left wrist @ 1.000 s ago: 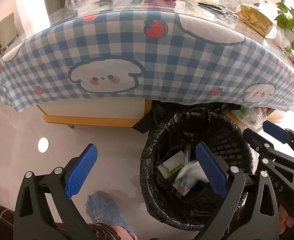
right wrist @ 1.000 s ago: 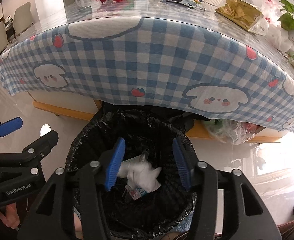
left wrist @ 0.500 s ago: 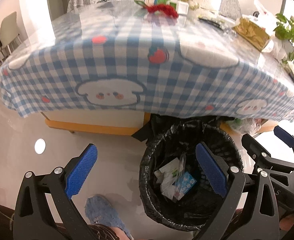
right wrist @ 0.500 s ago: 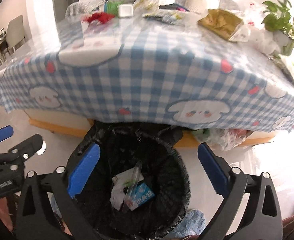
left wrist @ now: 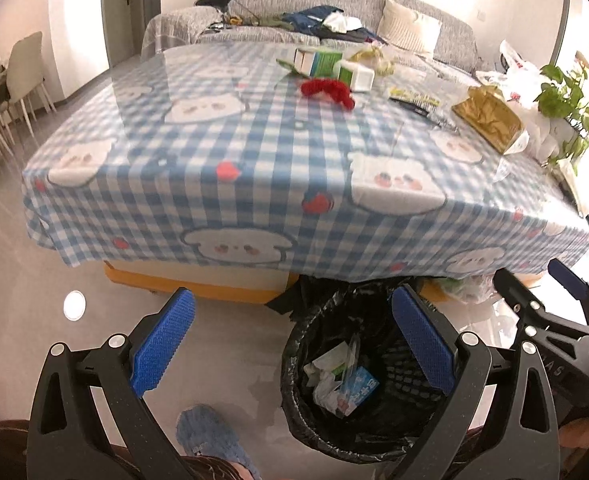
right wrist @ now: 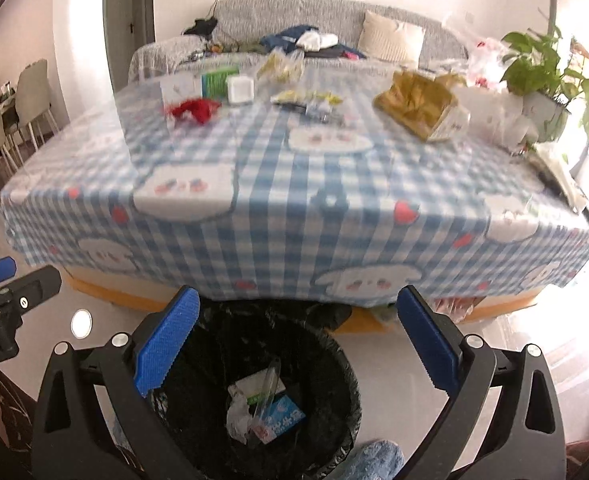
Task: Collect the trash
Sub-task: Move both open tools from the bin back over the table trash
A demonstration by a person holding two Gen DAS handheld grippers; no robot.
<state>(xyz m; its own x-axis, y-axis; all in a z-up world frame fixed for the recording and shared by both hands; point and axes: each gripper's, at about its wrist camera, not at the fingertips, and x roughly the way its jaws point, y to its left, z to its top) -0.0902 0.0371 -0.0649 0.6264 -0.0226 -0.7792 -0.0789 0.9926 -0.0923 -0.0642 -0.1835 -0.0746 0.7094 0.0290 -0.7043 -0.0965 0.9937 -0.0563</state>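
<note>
Trash is in two places here: some already lies in the black-lined bin (right wrist: 262, 392) at the lower middle of the right wrist view, and more waits on the counter (right wrist: 294, 200) above it. The right hand-held gripper (right wrist: 294, 352) stands with its jaws spread wide and nothing between the blue pads; through the gap one sees only the bin's contents, a crumpled white tissue, a clear wrapper and a small blue packet (right wrist: 282, 420). The left hand-held gripper (left wrist: 290, 352) is likewise wide open and empty, framing bare floor and the bin's near rim, with a blue slipper (left wrist: 210, 436) at the bottom edge.

Outward, on the checked cloth toward the upper middle of the frame, lie a crumpled red scrap (right wrist: 194, 110), a green and white carton (right wrist: 218, 78) beside a white box (right wrist: 241, 89), a flat yellow-printed wrapper (right wrist: 306, 100), and at the upper right a gold foil bag (right wrist: 418, 106). A potted plant (right wrist: 542, 68) stands at the far right and looks no part of the job.

These pieces should all be light. The red scrap looks soft and would crush to the pads, so a pinch across its bulk ought to do. The cartons are stiffer and best taken across their narrow faces. The flat wrapper, blurred here, is probably slick film lying close to the cloth; an edge or raised crease would be the likeliest hold.
</note>
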